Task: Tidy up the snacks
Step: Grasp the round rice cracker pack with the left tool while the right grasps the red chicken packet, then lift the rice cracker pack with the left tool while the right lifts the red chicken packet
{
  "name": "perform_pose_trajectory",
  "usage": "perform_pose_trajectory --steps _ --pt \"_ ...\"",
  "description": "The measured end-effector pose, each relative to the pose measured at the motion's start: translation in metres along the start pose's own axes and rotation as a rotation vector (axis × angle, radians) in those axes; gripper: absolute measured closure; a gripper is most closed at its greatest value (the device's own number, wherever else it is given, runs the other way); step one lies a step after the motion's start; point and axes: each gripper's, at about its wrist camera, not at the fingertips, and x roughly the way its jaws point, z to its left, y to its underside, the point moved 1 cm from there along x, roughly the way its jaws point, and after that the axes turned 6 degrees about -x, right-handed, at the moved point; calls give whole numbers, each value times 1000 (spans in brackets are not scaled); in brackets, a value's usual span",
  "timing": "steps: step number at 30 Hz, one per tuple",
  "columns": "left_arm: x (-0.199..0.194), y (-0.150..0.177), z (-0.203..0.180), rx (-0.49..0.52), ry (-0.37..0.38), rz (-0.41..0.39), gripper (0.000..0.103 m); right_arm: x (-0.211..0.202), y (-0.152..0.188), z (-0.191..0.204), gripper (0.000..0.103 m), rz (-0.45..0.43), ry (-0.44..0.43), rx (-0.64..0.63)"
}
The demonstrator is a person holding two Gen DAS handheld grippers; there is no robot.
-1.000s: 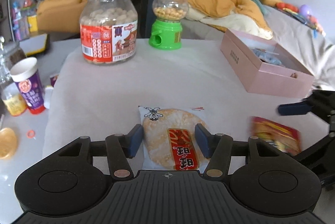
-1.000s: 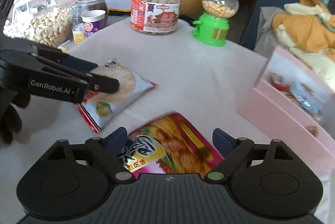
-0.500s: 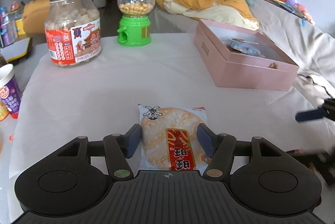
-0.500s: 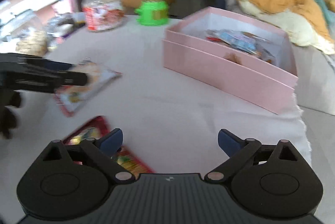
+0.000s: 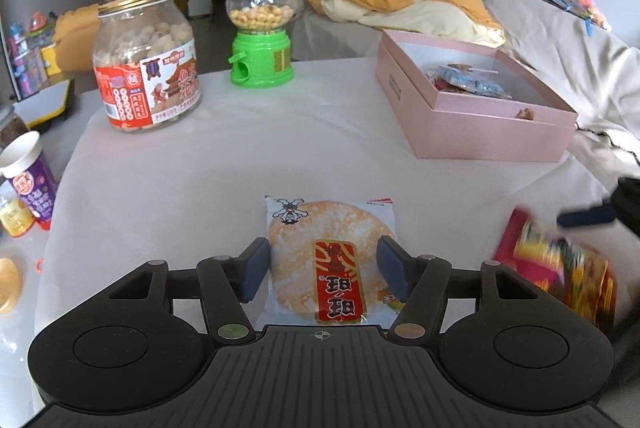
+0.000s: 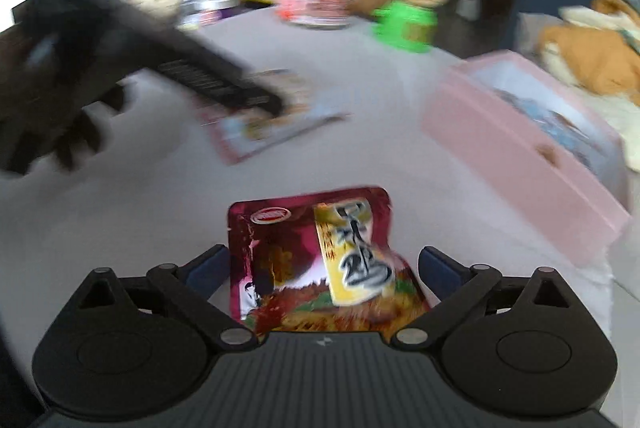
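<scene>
While both tools sat low over the white-covered bench (image 5: 168,188), things stood like this:
Left gripper (image 5: 323,268): jaws spread, one blue pad either side of the rice cracker packet (image 5: 328,260); whether the pads touched the wrapper could not be told.
Rice cracker packet: flat on the cloth, print facing up.
Right gripper (image 6: 323,270): jaws apart, gaps showing beside the dark red snack packet (image 6: 316,260) between them.
Dark red snack packet: at the bench's near right, badly blurred.
Pink box (image 5: 476,120): open, far right, wrapped snacks inside.
Peanut jar (image 5: 146,60): far left, gold lid on, beside the green candy dispenser (image 5: 261,36).
</scene>
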Motion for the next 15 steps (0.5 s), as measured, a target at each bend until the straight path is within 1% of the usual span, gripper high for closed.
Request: perform_pose_trajectory --steps 2,4,5,6,7,9,11,13,15 --pt "-2 -1 -5 21 3 2 38 7 0 -21 3 -1 62 87" --pt "-5 -1 -12 52 14 -7 38 12 5 -42 3 -7 100 177" --pt "-6 -1 -16 69 14 -6 38 14 8 -51 2 -10 97 217" --pt "-5 0 -22 95 9 1 38 16 12 -59 0 -12 78 262" --pt "-5 1 -27 119 0 7 38 16 17 -66 0 -29 59 301" --pt "-4 4 -39 171 -15 6 38 15 19 -70 0 -45 48 324" --pt "-1 8 -47 195 0 28 37 15 20 -70 0 -54 50 327" --pt "1 14 -57 255 -27 21 27 16 20 -68 0 -55 58 324" --pt "5 21 -68 313 -56 13 23 16 21 -70 0 -54 83 340"
